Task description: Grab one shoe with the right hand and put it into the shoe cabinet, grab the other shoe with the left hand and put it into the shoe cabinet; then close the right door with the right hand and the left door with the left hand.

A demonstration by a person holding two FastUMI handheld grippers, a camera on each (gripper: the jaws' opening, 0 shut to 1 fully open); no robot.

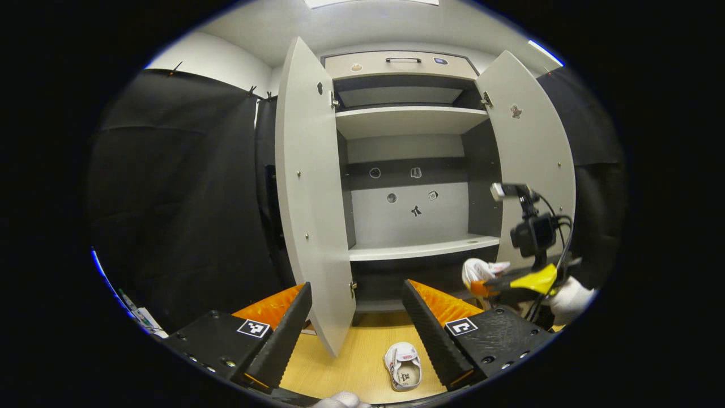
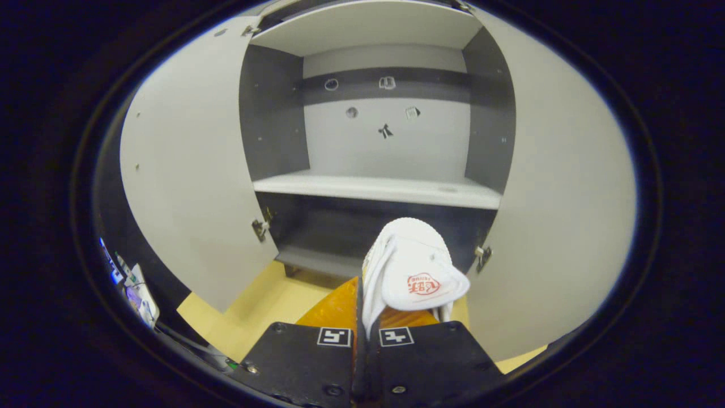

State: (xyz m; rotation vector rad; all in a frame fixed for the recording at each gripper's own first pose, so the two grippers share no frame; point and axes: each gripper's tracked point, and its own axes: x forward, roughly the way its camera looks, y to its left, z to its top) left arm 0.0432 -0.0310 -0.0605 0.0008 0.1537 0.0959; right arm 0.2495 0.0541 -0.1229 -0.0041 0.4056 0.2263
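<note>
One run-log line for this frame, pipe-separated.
right claw: shut on shoe, facing cabinet | left claw: open, above second shoe on floor | both doors open | shelf bare

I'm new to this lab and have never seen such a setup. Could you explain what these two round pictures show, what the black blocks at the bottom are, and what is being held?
Each picture comes from a camera riding on a hand-held two-finger gripper, looking along its fingers. A person holds one in each hand. In the left gripper view, the left gripper is open, above a white shoe lying on the wooden floor. Farther right is the right gripper, carrying the other shoe. The right gripper view shows that shoe pinched between its fingers. Ahead stands the shoe cabinet, with left door and right door open.
</note>
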